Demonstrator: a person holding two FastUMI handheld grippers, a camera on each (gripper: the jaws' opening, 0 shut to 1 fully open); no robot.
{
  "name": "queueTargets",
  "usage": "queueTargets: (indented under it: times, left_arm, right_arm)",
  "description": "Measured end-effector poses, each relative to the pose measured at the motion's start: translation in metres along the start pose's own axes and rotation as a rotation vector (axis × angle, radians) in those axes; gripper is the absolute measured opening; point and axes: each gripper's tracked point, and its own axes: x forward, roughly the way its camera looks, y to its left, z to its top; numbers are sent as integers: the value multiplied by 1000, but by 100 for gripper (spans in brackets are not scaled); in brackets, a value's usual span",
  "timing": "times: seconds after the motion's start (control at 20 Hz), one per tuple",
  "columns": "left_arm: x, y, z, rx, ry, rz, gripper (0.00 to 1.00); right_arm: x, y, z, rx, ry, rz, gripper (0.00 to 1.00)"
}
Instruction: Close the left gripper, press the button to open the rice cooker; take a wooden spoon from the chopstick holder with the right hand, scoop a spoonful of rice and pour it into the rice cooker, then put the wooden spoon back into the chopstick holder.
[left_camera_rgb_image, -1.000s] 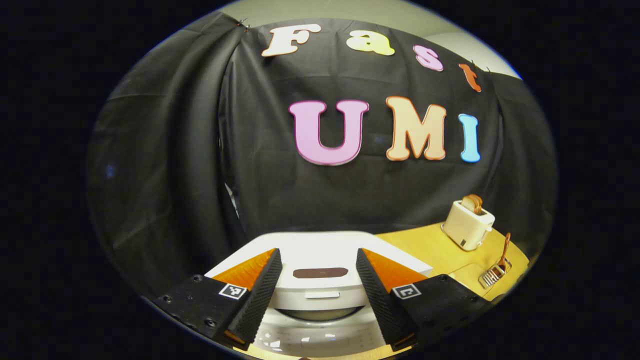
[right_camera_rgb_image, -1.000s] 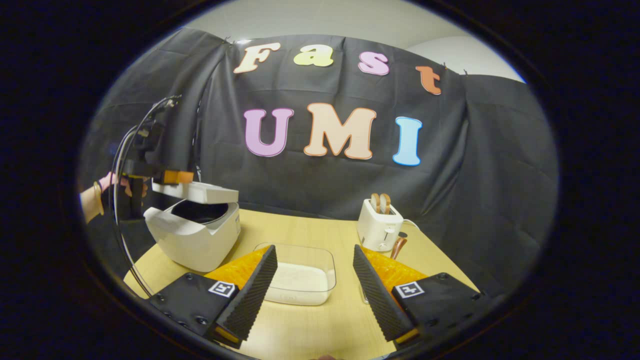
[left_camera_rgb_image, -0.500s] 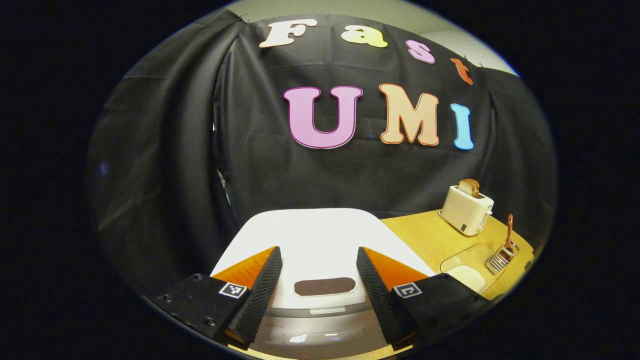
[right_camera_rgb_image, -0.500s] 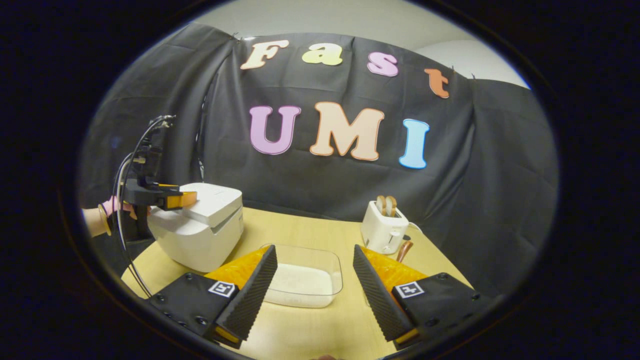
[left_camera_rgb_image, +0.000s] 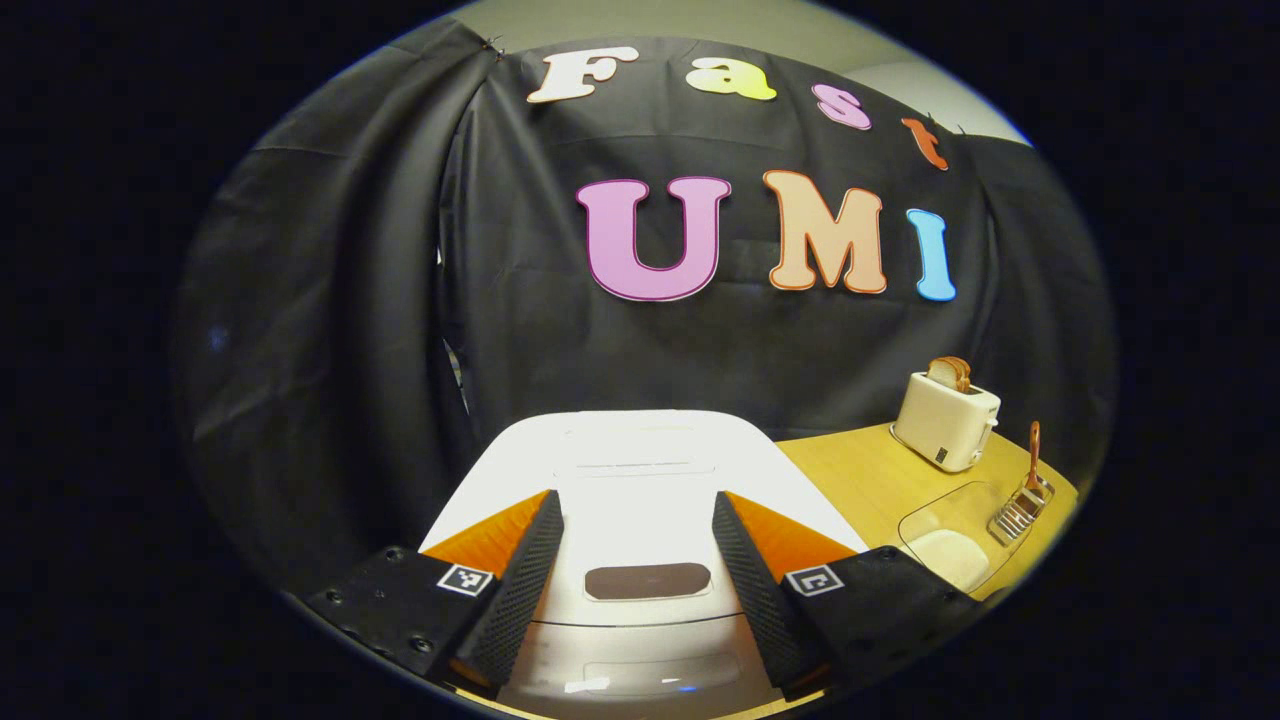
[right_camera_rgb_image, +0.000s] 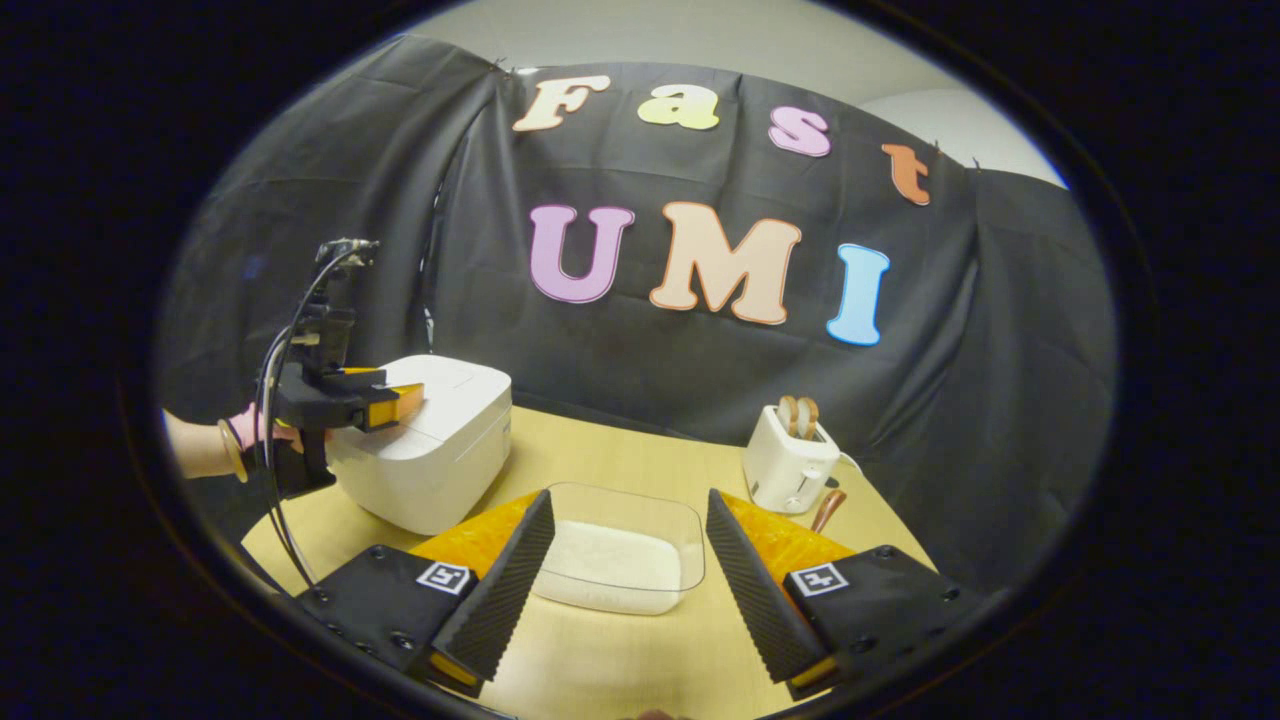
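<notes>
The white rice cooker (right_camera_rgb_image: 430, 450) stands at the table's left with its lid down. In the left gripper view its lid (left_camera_rgb_image: 640, 470) lies right under my left gripper (left_camera_rgb_image: 636, 503), which is open, its fingers either side of the dark oval panel (left_camera_rgb_image: 648, 581). From the right gripper view the left gripper (right_camera_rgb_image: 385, 405) rests at the lid's front edge, held by a hand (right_camera_rgb_image: 215, 450). My right gripper (right_camera_rgb_image: 630, 500) is open and holds nothing, low over the table in front of the clear rice tray (right_camera_rgb_image: 620, 550). The wooden spoon (left_camera_rgb_image: 1033, 450) stands in the wire holder (left_camera_rgb_image: 1018, 510).
A white toaster (right_camera_rgb_image: 790, 465) with bread slices stands at the back right of the wooden table (right_camera_rgb_image: 600, 470); the spoon handle (right_camera_rgb_image: 828, 508) shows just in front of it. Cables hang from the left gripper. Black cloth walls close the back and sides.
The cooker's lid, partly raised one second ago, has come down and is shut, with the left gripper lowering along on it. The right gripper has shifted only slightly.
</notes>
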Motion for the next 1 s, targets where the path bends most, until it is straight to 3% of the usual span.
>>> queueTargets:
  times: [0.25, 0.45, 0.6, 0.65, 0.9, 1.0]
  left_arm:
    - [1, -1, 3, 8, 9, 10, 89]
    - [-11, -9, 11, -61, 31, 35, 87]
    - [-31, -21, 28, -58, -3, 53, 96]
    - [-37, -27, 36, -54, -15, 52, 96]
    - [-78, -73, 55, -81, -28, -12, 95]
    - [-93, -90, 64, -98, -71, -43, 95]
  right_arm:
    - [-4, -6, 2, 28, -15, 8, 94]
    - [-6, -11, 9, 69, -37, 37, 93]
    - [-10, -23, 19, 70, -68, 37, 100]
    - [-12, -30, 20, 69, -75, 32, 94]
    - [-25, -57, 29, 96, -117, 7, 100]
    - [-31, -68, 32, 99, -134, -6, 97]
